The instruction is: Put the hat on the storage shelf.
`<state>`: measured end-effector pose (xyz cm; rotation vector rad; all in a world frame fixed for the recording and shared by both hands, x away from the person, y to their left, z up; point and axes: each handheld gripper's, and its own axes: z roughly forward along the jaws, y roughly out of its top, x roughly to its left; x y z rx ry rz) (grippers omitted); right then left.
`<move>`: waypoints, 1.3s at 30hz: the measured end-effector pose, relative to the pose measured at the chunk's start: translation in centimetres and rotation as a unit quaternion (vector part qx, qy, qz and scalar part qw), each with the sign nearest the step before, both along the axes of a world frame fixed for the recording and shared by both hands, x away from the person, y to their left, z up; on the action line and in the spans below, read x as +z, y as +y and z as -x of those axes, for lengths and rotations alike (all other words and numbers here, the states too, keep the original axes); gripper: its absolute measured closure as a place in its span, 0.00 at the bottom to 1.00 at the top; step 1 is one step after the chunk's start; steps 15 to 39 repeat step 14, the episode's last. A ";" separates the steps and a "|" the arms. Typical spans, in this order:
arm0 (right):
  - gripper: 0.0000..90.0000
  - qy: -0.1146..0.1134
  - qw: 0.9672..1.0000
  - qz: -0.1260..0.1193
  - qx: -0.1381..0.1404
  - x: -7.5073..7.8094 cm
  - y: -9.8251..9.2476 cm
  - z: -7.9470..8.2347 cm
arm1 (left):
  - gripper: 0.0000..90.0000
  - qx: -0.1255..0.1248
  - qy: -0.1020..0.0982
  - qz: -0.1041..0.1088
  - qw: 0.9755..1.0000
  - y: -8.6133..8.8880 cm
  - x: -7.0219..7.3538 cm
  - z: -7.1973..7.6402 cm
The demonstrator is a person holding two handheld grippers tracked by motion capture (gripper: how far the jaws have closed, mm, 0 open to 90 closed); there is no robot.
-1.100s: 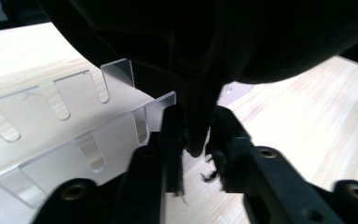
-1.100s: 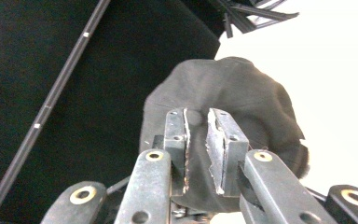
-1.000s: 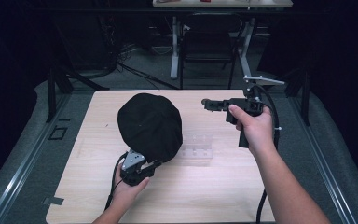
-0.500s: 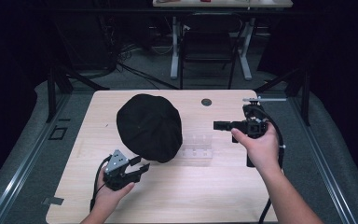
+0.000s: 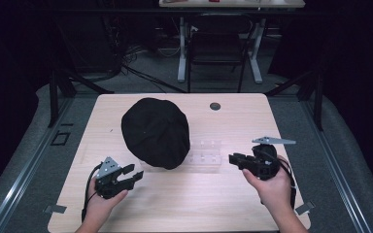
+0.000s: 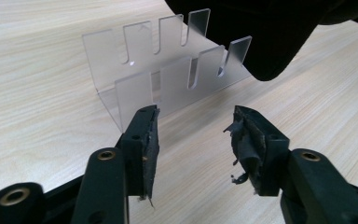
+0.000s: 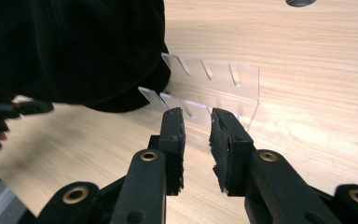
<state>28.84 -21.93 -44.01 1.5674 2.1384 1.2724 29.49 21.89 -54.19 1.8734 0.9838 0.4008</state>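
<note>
The soft black cloth cap (image 5: 156, 132) lies crown-up on the pale wooden tabletop (image 5: 189, 204), its near-right edge draped over one end of the clear acrylic slotted rack (image 5: 205, 156), so the rack is partly buried. The left claw (image 5: 128, 175) rests low beside the cap's near edge, jaws spread wide and empty, aimed at the rack. The right claw (image 5: 237, 159), jaws just opening and holding nothing, faces the rack's free end, probably to steady it

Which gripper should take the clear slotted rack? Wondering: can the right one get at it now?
Probably yes: the right gripper points at the clear rack with bare table between; the black cap overlaps only its far end.
</note>
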 end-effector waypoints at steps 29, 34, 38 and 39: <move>0.76 -0.064 0.994 0.077 -0.038 -6.8 -0.4 2.9 | 0.55 -0.003 -0.010 0.004 1.000 0.0 -0.7 0.3; 0.76 -0.064 0.994 0.077 -0.038 -6.8 -0.4 2.9 | 0.55 -0.003 -0.010 0.004 1.000 0.0 -0.7 0.3; 0.76 -0.064 0.994 0.077 -0.038 -6.8 -0.4 2.9 | 0.55 -0.003 -0.010 0.004 1.000 0.0 -0.7 0.3; 0.76 -0.064 0.994 0.077 -0.038 -6.8 -0.4 2.9 | 0.55 -0.003 -0.010 0.004 1.000 0.0 -0.7 0.3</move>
